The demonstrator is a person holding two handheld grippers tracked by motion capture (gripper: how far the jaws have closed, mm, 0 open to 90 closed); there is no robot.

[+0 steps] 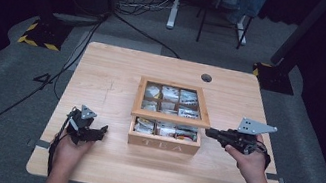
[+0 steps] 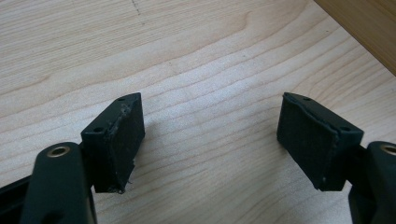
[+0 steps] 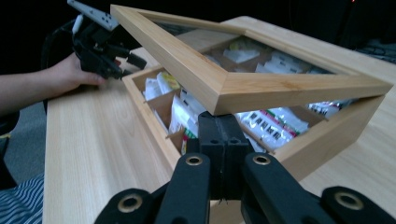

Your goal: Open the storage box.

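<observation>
Two grippers in play, one box. Wooden tea box [image 1: 163, 145] sits mid-table [image 1: 103, 71], its glass-paned lid [image 3: 243, 88] raised partway on a hinge at the far side; packets of tea [image 3: 184, 116] stand in the compartments below.

Right gripper [image 3: 219, 128] — jaws pressed together with nothing between them, tips wedged under the front corner of the lid frame, propping it from beneath rather than pinching it. Left gripper [image 2: 210, 135] — jaws spread wide, empty, hovering over bare table to the left of the box and clear of it.

Handling, as judged: lid is a stiff wood frame, light to moderate in weight; the pane looks fragile, so no pressing on it. Smooth finished wood may slide off closed tips — a pinch on the frame's front rail seems safer than a prop. Box body could shift when levered; the free left gripper could steady its side wall. Packets are soft, light and crushable.
</observation>
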